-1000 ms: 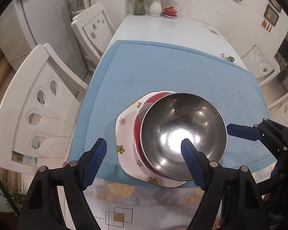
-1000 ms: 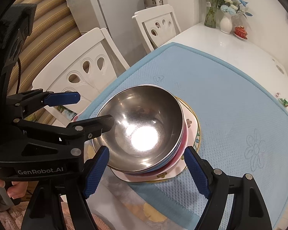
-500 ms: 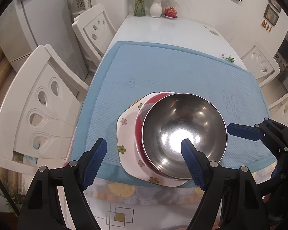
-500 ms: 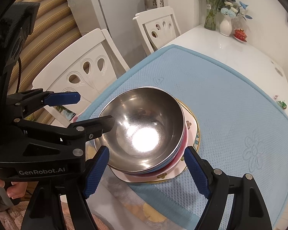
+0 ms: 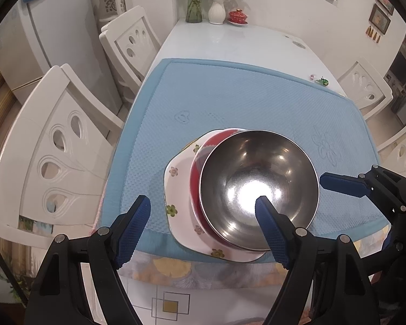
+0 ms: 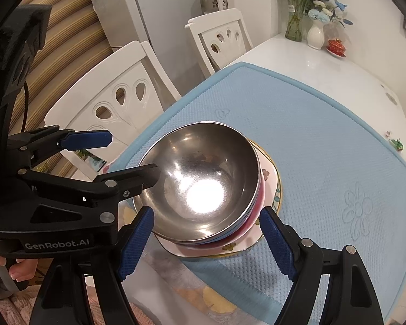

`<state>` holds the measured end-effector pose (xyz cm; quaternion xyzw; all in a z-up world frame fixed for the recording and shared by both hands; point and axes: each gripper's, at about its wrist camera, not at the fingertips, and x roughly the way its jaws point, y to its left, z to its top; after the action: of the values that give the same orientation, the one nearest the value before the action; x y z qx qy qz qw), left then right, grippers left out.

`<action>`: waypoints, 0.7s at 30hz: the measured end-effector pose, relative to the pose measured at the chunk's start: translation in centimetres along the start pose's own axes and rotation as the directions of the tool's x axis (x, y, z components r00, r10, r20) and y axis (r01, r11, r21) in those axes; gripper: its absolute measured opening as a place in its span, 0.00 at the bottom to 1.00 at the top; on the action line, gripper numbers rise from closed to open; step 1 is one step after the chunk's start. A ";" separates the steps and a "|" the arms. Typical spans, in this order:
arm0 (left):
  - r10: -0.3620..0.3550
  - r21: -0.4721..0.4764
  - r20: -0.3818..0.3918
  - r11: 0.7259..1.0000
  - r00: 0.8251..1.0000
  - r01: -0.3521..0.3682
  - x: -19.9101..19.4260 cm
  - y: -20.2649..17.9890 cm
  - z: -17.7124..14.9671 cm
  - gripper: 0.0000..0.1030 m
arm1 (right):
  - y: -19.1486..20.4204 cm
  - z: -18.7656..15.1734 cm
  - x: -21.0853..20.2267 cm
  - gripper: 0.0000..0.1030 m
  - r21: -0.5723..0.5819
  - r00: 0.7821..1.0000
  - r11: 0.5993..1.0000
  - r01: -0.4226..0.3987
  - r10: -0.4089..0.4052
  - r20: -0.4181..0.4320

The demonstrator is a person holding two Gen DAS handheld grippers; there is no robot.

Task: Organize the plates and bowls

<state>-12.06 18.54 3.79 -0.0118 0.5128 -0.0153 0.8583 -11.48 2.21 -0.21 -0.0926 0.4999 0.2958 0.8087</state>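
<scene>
A steel bowl [image 5: 259, 189] sits on top of a stack: a red bowl [image 5: 196, 162] under it and a white square plate with flowers [image 5: 176, 189] at the bottom, on a blue mat [image 5: 230, 103] near the table's front edge. The stack also shows in the right wrist view, steel bowl [image 6: 203, 178] over the plate [image 6: 270, 173]. My left gripper [image 5: 203, 216] is open and empty, above the stack's near left side. My right gripper [image 6: 207, 230] is open and empty, above the stack's near edge.
White chairs [image 5: 54, 149] stand along the left of the table and others on the right [image 5: 365, 89]. Vases with flowers [image 5: 216, 8] and a red lidded cup [image 5: 238, 16] stand at the far end. A small green item [image 5: 322, 81] lies by the mat's far right corner.
Both grippers have pulled slightly back and up from the stack. The stack has not moved and both grippers stay open.
</scene>
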 end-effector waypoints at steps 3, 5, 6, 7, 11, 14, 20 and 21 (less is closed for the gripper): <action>0.003 -0.001 0.001 1.000 1.000 -0.003 0.0 -0.1 0.0 0.76 | 0.1 0.1 -0.1 0.76 0.000 1.000 1.000 0.006 -0.006 0.002; 0.003 -0.004 0.000 1.000 1.000 -0.003 0.0 0.1 0.0 0.76 | 0.2 0.0 0.0 0.76 0.001 1.000 1.000 0.008 -0.008 0.001; 0.003 -0.005 0.000 1.000 1.000 -0.003 0.0 0.2 0.1 0.76 | 0.2 0.1 0.0 0.76 0.001 1.000 1.000 0.008 -0.008 -0.001; 0.002 -0.007 0.000 1.000 1.000 -0.002 0.0 0.2 0.1 0.76 | 0.3 0.1 0.1 0.76 0.002 1.000 1.000 0.009 -0.009 -0.004; 0.006 -0.003 0.001 1.000 1.000 -0.006 0.0 0.3 0.2 0.76 | 0.3 0.0 0.0 0.76 0.006 1.000 1.000 -0.001 0.001 -0.005; 0.002 0.000 0.000 1.000 1.000 -0.002 0.1 0.3 0.1 0.76 | 0.3 -0.1 0.2 0.80 0.008 1.000 1.000 -0.010 0.010 -0.023; -0.008 0.016 -0.004 1.000 1.000 0.008 0.1 -0.1 0.0 0.81 | 0.4 -0.3 0.1 0.87 0.012 1.000 1.000 0.005 -0.005 -0.022; -0.011 0.016 -0.004 1.000 1.000 0.011 0.1 -0.1 -0.1 0.82 | 0.3 -0.3 0.0 0.87 0.014 1.000 1.000 0.010 -0.010 -0.019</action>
<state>-12.08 18.41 3.70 -0.0076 0.5141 -0.0240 0.8573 -11.88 2.37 -0.32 -0.0925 0.5092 0.2873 0.8060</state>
